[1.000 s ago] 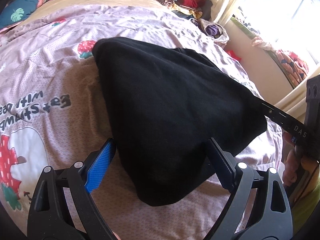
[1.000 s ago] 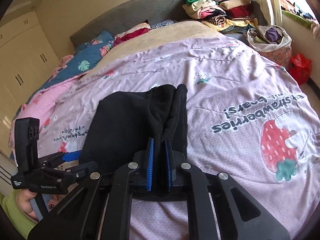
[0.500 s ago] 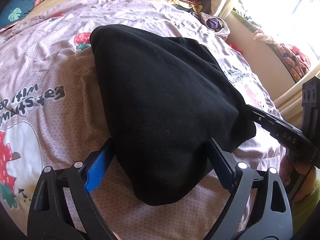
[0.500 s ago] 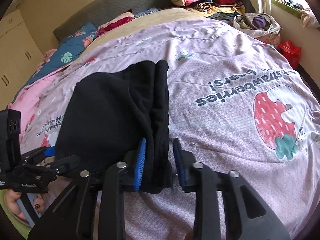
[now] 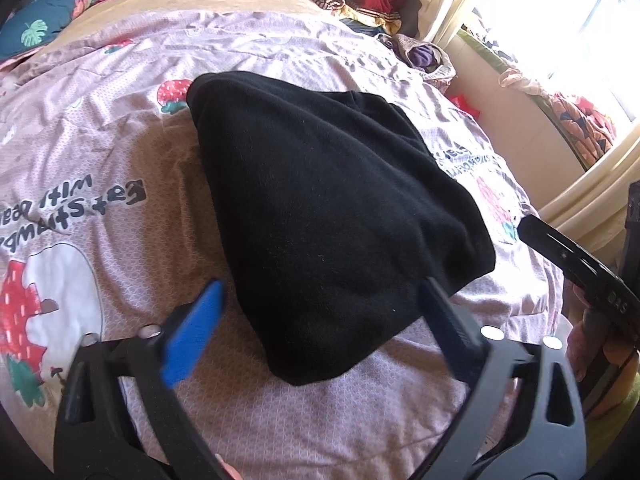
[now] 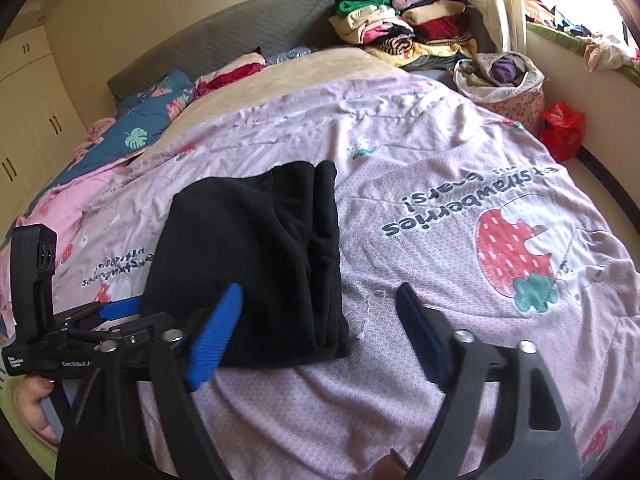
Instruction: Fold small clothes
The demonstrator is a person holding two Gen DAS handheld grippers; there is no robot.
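Observation:
A black garment (image 5: pixel 332 216) lies folded in a thick stack on the pink strawberry-print bedspread (image 5: pixel 80 152). It also shows in the right wrist view (image 6: pixel 256 256), with its layered edges facing right. My left gripper (image 5: pixel 320 316) is open, its jaws wide on either side of the garment's near corner, holding nothing. My right gripper (image 6: pixel 320 320) is open and empty, just in front of the garment's near right corner. The left gripper also shows at the left of the right wrist view (image 6: pixel 92 332), and the right one at the right edge of the left wrist view (image 5: pixel 576 264).
Piles of folded clothes (image 6: pixel 404 36) sit at the far corner of the bed by the curtain. A fabric basket (image 6: pixel 504 80) and a red bag (image 6: pixel 562 130) stand on the floor to the right. Pillows (image 6: pixel 152 136) and a grey headboard (image 6: pixel 224 48) lie behind.
My right gripper let go of the garment's edge, opened wide and drew back. The garment settled flat on the bed. My left gripper stayed open at the near corner.

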